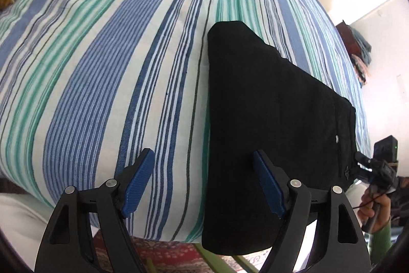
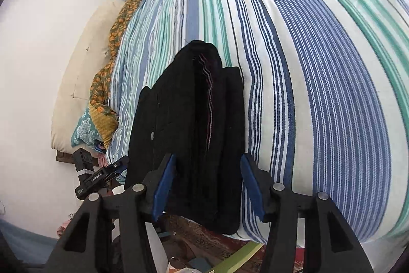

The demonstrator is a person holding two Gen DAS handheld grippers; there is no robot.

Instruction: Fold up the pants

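The black pants (image 1: 268,124) lie folded in a compact bundle on the striped bed sheet (image 1: 102,68), near the bed's front edge, partly hanging over it. My left gripper (image 1: 204,165) is open and empty; its right finger is over the bundle's left edge. In the right wrist view the pants (image 2: 194,124) show their stacked layers and waistband end. My right gripper (image 2: 208,170) is open around the near end of the bundle, holding nothing. The right gripper also shows in the left wrist view (image 1: 368,163) at the bundle's far right end.
The bed is covered in a blue, green and white striped sheet (image 2: 306,68). An orange floral cloth (image 2: 112,63) and a cream pillow (image 2: 76,73) lie along the wall side. A patterned rug (image 1: 166,255) lies below the bed edge.
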